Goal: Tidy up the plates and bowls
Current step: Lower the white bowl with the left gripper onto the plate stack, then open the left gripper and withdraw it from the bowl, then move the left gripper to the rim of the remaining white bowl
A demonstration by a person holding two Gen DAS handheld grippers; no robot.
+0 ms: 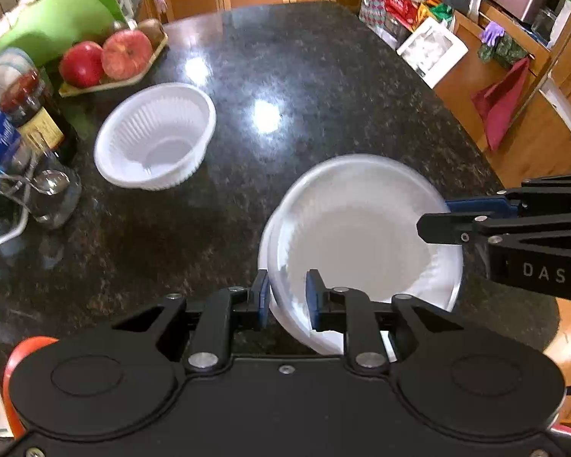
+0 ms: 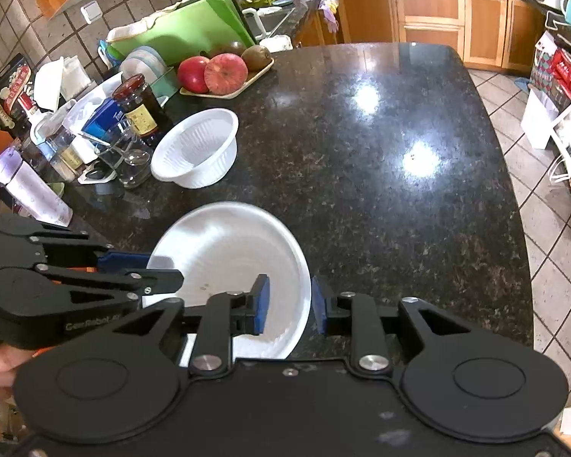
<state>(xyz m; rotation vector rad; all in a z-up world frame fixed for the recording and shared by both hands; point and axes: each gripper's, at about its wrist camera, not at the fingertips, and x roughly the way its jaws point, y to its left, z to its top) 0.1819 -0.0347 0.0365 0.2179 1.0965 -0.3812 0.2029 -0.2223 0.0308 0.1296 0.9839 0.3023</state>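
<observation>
A white shallow plate is held tilted above the dark granite counter, with what looks like a second white plate rim under it. My left gripper straddles its near rim with a gap at the pads. My right gripper straddles the opposite rim, its pads also apart from the rim. The right gripper shows in the left wrist view, the left gripper in the right wrist view. A white ribbed bowl stands on the counter at the far left; it also shows in the right wrist view.
A tray with apples and kiwis, a dark jar, a glass, bottles and a green cutting board crowd the counter's left side. The counter's edge drops to a tiled floor on the right.
</observation>
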